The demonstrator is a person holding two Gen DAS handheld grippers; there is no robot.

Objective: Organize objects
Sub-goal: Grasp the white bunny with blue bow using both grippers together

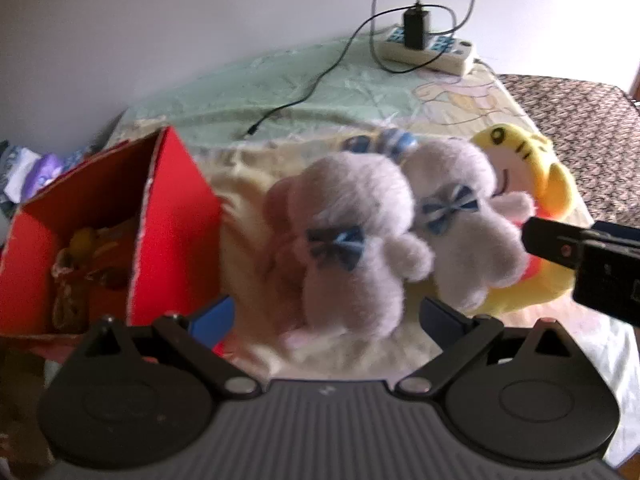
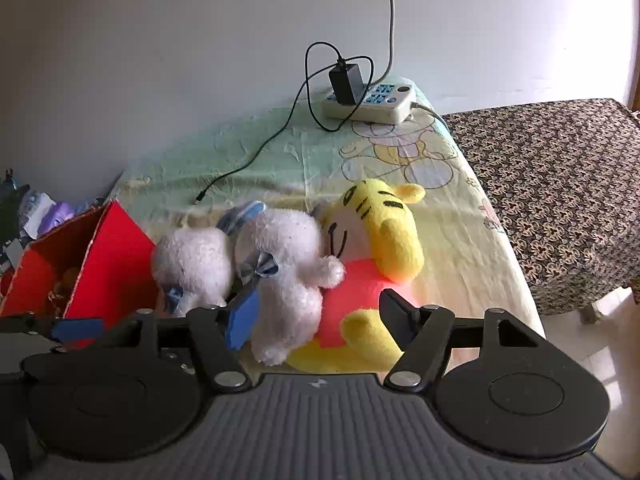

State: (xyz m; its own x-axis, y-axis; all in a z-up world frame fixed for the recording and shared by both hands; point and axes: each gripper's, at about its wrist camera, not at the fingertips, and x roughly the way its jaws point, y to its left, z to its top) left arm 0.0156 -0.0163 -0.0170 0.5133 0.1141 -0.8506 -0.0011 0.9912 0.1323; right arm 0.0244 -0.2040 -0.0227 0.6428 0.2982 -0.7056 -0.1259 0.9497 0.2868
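Note:
Two white plush toys with blue bows lie side by side on a cartoon-print sheet: the left one (image 1: 352,248) (image 2: 196,264) and the right one (image 1: 460,216) (image 2: 288,248). A yellow tiger plush (image 1: 516,152) (image 2: 384,232) with a red body lies against the right one. My left gripper (image 1: 328,316) is open, and the left white toy's lower body sits between its blue fingers. My right gripper (image 2: 320,316) is open around the right white toy's legs and the tiger's red body. An open red box (image 1: 176,220) (image 2: 116,256) stands to the left and holds blurred yellowish things.
A white power strip (image 1: 432,48) (image 2: 372,100) with a black charger sits at the far end of the sheet, and its cable trails toward the toys. A brown patterned surface (image 2: 560,184) adjoins on the right. Clutter (image 2: 44,212) lies beyond the box.

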